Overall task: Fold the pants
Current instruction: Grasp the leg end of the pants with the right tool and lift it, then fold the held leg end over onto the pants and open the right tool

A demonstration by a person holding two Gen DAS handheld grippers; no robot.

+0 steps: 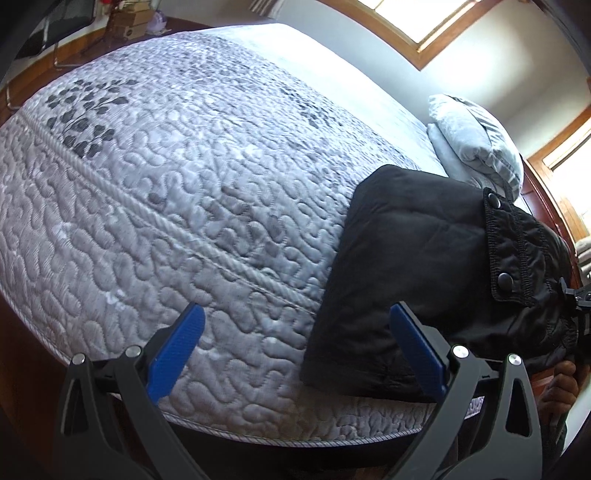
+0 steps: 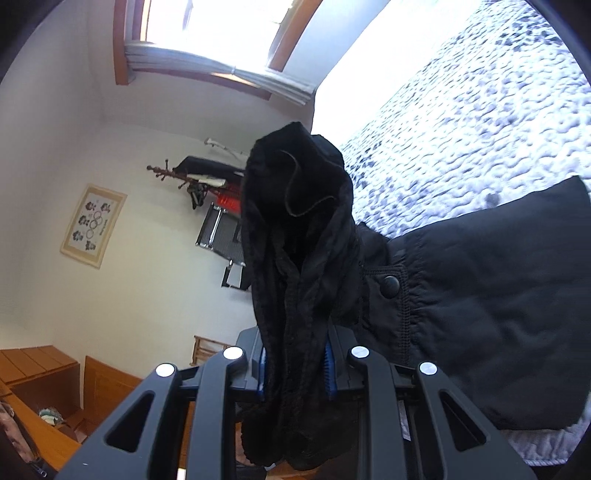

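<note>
Black padded pants (image 1: 413,258) lie folded on the right side of the quilted grey mattress (image 1: 184,177), a snap-button flap on top at the right. My left gripper (image 1: 295,332) is open and empty, just left of the pants' near corner; its right blue finger (image 1: 417,343) overlaps the fabric edge. My right gripper (image 2: 295,365) is shut on a bunched waistband end of the pants (image 2: 299,229), held up off the bed. The rest of the pants (image 2: 498,314) rests on the mattress (image 2: 480,110) to the right.
A grey pillow (image 1: 476,136) sits at the bed's far right. Windows (image 1: 417,26) are behind the bed. A coat rack (image 2: 199,177), a chair (image 2: 221,232), a framed poster (image 2: 92,225) and wooden furniture (image 2: 44,391) stand by the wall.
</note>
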